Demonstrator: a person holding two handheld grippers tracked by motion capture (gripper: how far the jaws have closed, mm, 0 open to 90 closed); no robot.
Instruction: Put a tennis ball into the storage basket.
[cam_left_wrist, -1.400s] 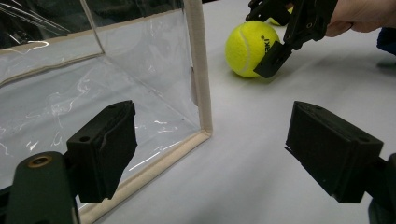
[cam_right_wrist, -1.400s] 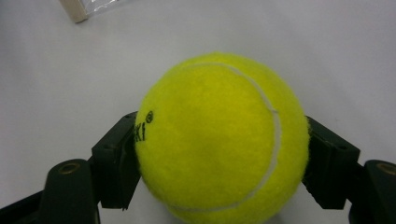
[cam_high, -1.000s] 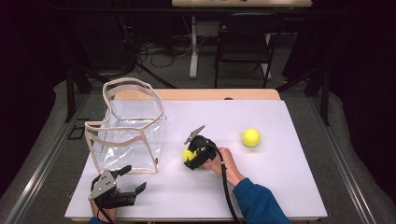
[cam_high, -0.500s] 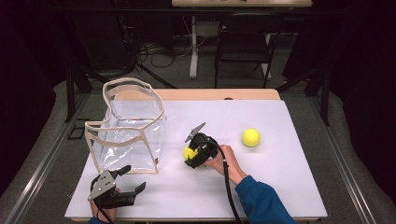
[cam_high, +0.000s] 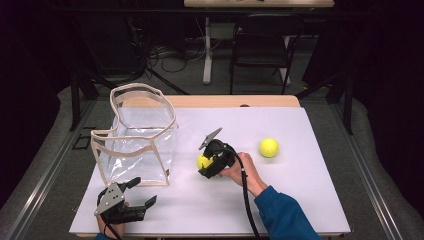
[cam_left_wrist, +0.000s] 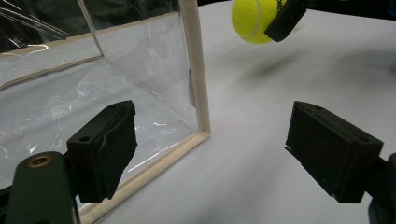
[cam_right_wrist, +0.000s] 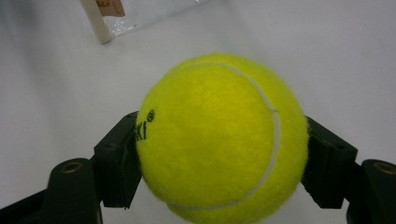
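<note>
My right gripper (cam_high: 206, 164) is shut on a yellow tennis ball (cam_high: 202, 161) (cam_right_wrist: 219, 140), lifted a little above the white table (cam_high: 300, 195) just right of the clear bag (cam_high: 140, 135). Both black pads press the ball's sides in the right gripper view. The same ball (cam_left_wrist: 254, 19) hangs at the top of the left gripper view. A second tennis ball (cam_high: 269, 147) lies on the table farther right. My left gripper (cam_high: 136, 194) (cam_left_wrist: 210, 154) rests open at the table's front left, its jaws wide apart, pointing at the bag's (cam_left_wrist: 140, 70) near corner.
The clear bag with beige trim stands open at the table's left. A wooden strip (cam_high: 235, 101) runs along the far edge. Beyond it are table legs, a chair (cam_high: 260, 50) and cables on a dark floor.
The right gripper has risen slightly with the tennis ball in it. The left gripper has stayed where it was.
</note>
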